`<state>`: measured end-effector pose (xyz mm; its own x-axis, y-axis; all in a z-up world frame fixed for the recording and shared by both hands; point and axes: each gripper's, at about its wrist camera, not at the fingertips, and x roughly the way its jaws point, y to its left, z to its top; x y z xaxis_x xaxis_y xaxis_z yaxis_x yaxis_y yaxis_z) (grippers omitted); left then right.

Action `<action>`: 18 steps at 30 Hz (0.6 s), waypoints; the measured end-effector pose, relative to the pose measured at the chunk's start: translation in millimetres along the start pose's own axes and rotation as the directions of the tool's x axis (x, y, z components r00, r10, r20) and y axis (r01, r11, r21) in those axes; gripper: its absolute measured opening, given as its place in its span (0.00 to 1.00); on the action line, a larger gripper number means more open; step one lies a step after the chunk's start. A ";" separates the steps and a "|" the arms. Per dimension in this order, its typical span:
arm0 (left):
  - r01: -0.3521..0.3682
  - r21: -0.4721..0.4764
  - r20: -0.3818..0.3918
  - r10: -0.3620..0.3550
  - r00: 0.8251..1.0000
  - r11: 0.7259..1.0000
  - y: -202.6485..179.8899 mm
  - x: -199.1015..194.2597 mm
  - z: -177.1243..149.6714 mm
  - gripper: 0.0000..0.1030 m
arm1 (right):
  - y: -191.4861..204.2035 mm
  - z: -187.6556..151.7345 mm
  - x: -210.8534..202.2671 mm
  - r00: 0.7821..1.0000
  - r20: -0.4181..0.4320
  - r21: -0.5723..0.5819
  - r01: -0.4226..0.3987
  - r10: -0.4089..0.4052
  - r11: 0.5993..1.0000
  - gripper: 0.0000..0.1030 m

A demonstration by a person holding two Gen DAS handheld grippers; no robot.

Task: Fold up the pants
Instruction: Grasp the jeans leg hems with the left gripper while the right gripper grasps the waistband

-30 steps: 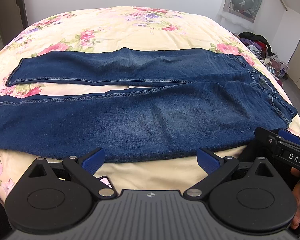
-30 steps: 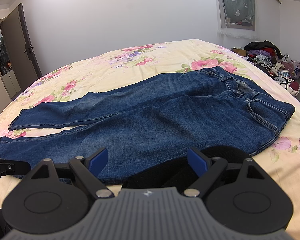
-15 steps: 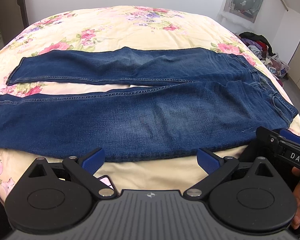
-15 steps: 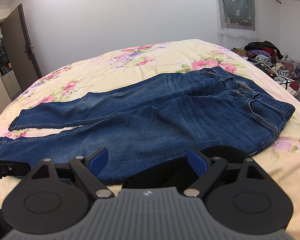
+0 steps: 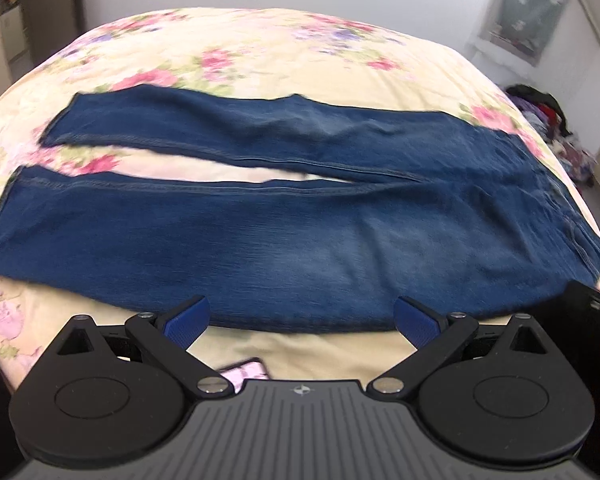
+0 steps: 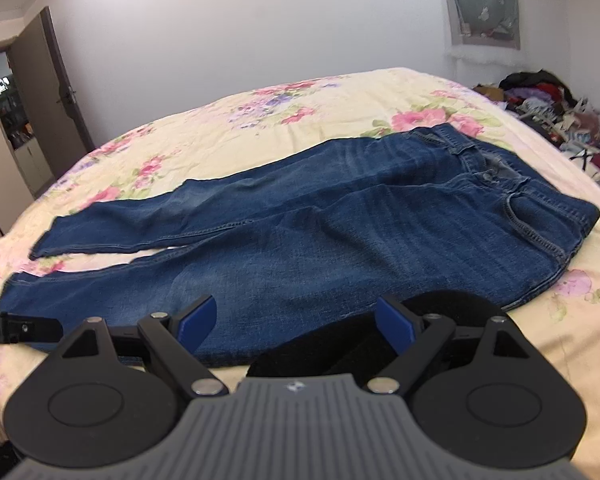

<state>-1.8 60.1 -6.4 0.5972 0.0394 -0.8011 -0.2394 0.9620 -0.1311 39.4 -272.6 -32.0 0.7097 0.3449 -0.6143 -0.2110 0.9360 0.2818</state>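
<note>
Overhead, so to speak, both cameras look across a bed (image 6: pixel 340 92) covered by a cream sheet printed with pink and purple flowers, and the blue jeans (image 5: pixel 300 236) lie flat and unfolded on its near half, legs parted in a narrow V. From the left wrist view the hems sit toward 9 o'clock and the waistband (image 6: pixel 540 216) toward 3 o'clock, with the near leg's edge just beyond the left gripper (image 5: pixel 302 320), whose blue-padded fingers (image 5: pixel 188 318) are spread wide and hold nothing. A pink-patterned phone-like object (image 5: pixel 246 372) lies on the sheet just below that gripper's left finger, partly hidden. The right gripper (image 6: pixel 296 320) hovers near the jeans' thigh edge, its fingers (image 6: pixel 396 322) likewise spread apart with nothing between them; a rounded black object (image 6: pixel 452 304) sits just behind its right finger, and what it is cannot be told. White walls (image 6: pixel 260 20) close the room, a dark-framed doorway (image 6: pixel 20 120) opens at 9 o'clock, a grey patterned curtain (image 6: pixel 484 0) hangs at 1 o'clock, and a heap of clothes and bags (image 6: pixel 548 108) lies on the floor at 3 o'clock beside the bed.
</note>
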 end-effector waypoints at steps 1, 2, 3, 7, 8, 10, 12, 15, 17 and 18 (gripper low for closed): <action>-0.012 -0.030 -0.004 0.012 1.000 0.999 12.4 2.2 2.7 1.00 | 0.0 0.0 0.0 1.000 0.000 0.000 0.000 0.000 1.000 0.80; -0.026 -0.061 -0.008 0.025 1.000 0.998 25.1 4.5 5.0 1.00 | -6.4 2.7 -0.4 1.000 0.000 0.020 -0.022 0.022 1.000 0.80; -0.039 -0.089 -0.009 0.038 0.999 0.995 37.6 6.0 7.0 1.00 | -19.3 8.5 -2.0 0.999 0.021 0.059 -0.028 0.027 0.998 0.80; -0.086 -0.233 -0.021 0.084 0.996 0.969 89.9 15.8 10.7 1.00 | -48.8 22.7 -11.8 0.984 0.119 0.134 0.117 -0.133 0.984 0.80; -0.081 -0.283 -0.029 0.076 0.997 0.956 103.3 18.8 10.1 1.00 | -62.7 26.8 -13.1 0.978 0.140 0.169 0.130 -0.154 0.977 0.80; -0.042 -0.392 -0.038 0.029 0.999 0.919 128.4 26.2 7.1 1.00 | -92.1 33.2 -10.3 0.977 0.127 0.252 0.137 -0.173 0.958 0.80; -0.008 -0.480 -0.039 -0.012 0.999 0.877 147.6 33.6 1.1 1.00 | -107.5 35.0 -5.4 0.979 0.098 0.295 0.142 -0.177 0.945 0.80; -0.001 -0.581 -0.039 -0.027 0.999 0.814 170.3 42.9 -8.6 1.00 | -168.0 26.4 17.0 0.983 -0.013 0.443 0.169 -0.182 0.880 0.80; 0.015 -0.624 -0.043 -0.054 0.998 0.782 182.8 48.1 -13.5 1.00 | -188.4 18.2 24.2 0.977 -0.033 0.484 0.201 -0.211 0.852 0.80; 0.018 -0.641 -0.041 -0.057 0.998 0.768 187.6 49.3 -16.1 1.00 | -201.2 13.1 30.3 0.972 -0.047 0.504 0.221 -0.229 0.835 0.80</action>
<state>-29.6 238.2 -79.9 0.5782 -0.0264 -0.8155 -0.6636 0.5663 -0.4888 112.2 -451.3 -97.7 0.7070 0.1243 -0.6962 0.3191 0.8225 0.4708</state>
